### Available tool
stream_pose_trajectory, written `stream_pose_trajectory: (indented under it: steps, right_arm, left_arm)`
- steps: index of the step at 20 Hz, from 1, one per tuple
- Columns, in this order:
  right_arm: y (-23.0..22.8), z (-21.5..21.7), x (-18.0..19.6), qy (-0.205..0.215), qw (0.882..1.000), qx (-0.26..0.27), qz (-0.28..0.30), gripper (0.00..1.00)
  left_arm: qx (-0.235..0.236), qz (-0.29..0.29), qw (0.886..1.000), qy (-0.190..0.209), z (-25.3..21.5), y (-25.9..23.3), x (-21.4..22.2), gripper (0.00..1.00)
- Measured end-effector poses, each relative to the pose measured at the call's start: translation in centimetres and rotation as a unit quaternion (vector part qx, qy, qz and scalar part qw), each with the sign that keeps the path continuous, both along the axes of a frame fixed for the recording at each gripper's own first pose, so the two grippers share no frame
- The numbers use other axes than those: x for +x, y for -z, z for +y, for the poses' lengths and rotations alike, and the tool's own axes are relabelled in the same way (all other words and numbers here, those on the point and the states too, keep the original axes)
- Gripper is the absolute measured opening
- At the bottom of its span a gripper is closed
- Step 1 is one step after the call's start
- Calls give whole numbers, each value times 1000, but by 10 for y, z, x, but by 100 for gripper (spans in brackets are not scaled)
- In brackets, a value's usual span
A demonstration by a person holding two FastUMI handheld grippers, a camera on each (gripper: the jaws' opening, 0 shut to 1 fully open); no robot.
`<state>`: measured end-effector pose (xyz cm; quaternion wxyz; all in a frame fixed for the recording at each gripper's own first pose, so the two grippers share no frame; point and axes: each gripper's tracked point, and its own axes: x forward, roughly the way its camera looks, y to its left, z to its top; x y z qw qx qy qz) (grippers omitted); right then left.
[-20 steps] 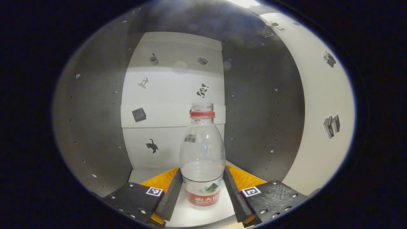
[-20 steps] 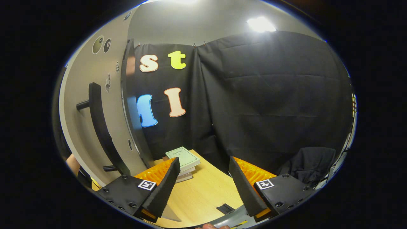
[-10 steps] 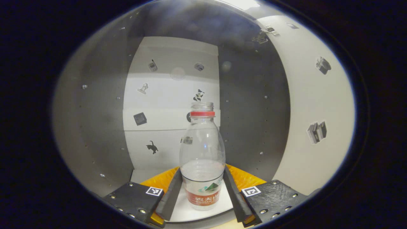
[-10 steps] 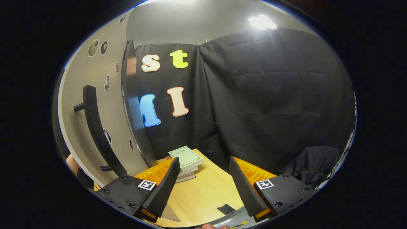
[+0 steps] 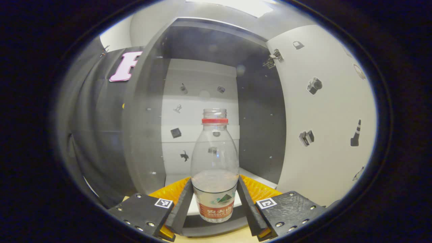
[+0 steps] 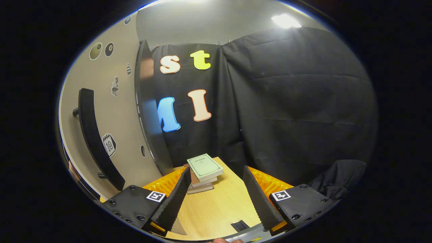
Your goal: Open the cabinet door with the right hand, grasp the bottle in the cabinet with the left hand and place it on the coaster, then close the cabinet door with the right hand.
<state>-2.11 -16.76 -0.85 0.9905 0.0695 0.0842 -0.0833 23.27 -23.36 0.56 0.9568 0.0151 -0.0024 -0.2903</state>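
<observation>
While door (image 5: 324, 111) open, left tongs (image 5: 215, 199) clamp bottle (image 5: 214, 162).

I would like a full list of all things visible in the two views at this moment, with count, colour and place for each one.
bottle: one, clear with a red neck ring and red label, no cap, upright between the left gripper's fingers in front of the cabinet opening.
cabinet: one, grey sides and white back panel, behind the bottle.
cabinet door: one, white with small dark stickers, swung open to the right in the left gripper view.
door handle: one, black bar, on the door's outer face.
books: a small stack, pale green cover on top, on the table.
table: one, light wood.
left gripper: one, shut on the bottle.
right gripper: one, open, above the table.
</observation>
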Motion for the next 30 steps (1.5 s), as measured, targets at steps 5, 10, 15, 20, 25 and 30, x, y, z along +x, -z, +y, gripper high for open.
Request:
stream_pose_trajectory:
  steps: [5, 10, 15, 20, 25, 30]
  right_arm:
    - [6, 9, 12, -62, 998, 5, 4, 98]
    - [17, 4, 13, -96, 995, -6, 6, 98]
    - [35, 3, 5, -102, 994, -18, 26, 98]
    - [42, 8, -2, -115, 992, -34, 26, 98]
    - [65, 13, -7, -116, 992, -23, 50, 98]
    - [75, 24, -13, -121, 990, -36, 60, 98]
  left_arm:
    - [23, 31, 996, -85, 70, 61, -52, 75]
    - [25, 62, 985, -157, 121, 152, -118, 75]
    - [55, 82, 975, -197, 142, 241, -161, 75]
    - [52, 82, 968, -232, 152, 288, -175, 72]
    - [50, 93, 966, -237, 147, 329, -183, 72]
    - [57, 91, 965, -239, 146, 345, -184, 72]
